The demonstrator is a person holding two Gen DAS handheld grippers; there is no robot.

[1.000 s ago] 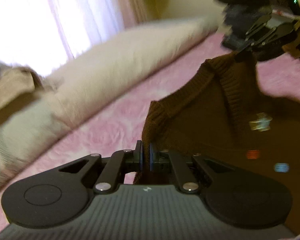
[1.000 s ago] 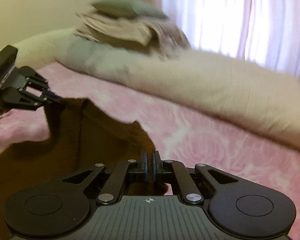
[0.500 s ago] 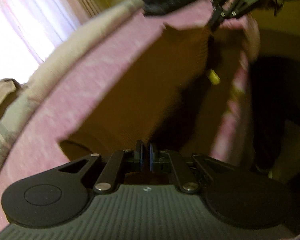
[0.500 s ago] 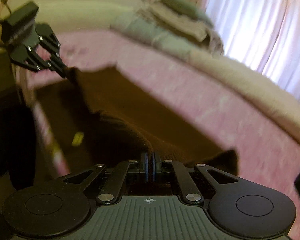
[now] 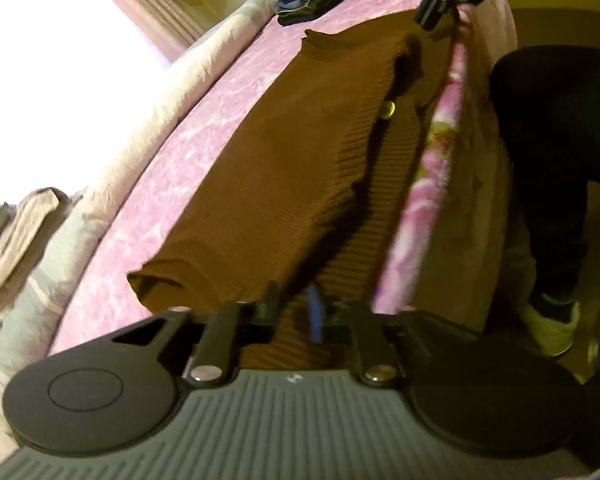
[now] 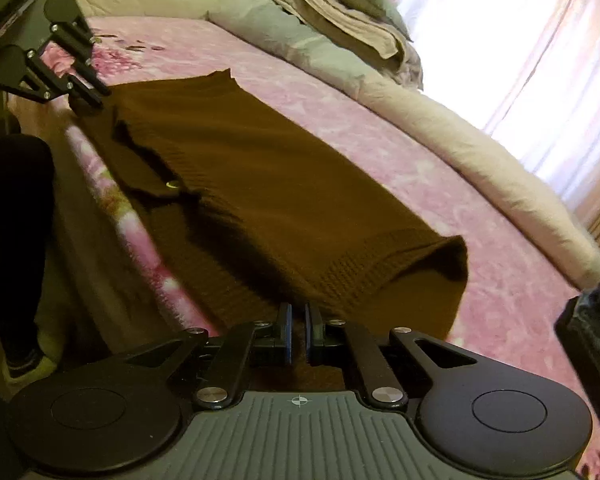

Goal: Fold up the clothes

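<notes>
Brown knit fills both views — your sweater lies stretched flat along the near edge of the pink bedspread, one side folded over so a small gold button shows by the fold. Your left gripper sits at one end, its fingers parted a little with the knit between them. Your right gripper is at the other end, fingers slightly apart over the ribbed hem — whether they grip it, I cannot tell. Folded linens rest on the pale duvet beyond.
</notes>
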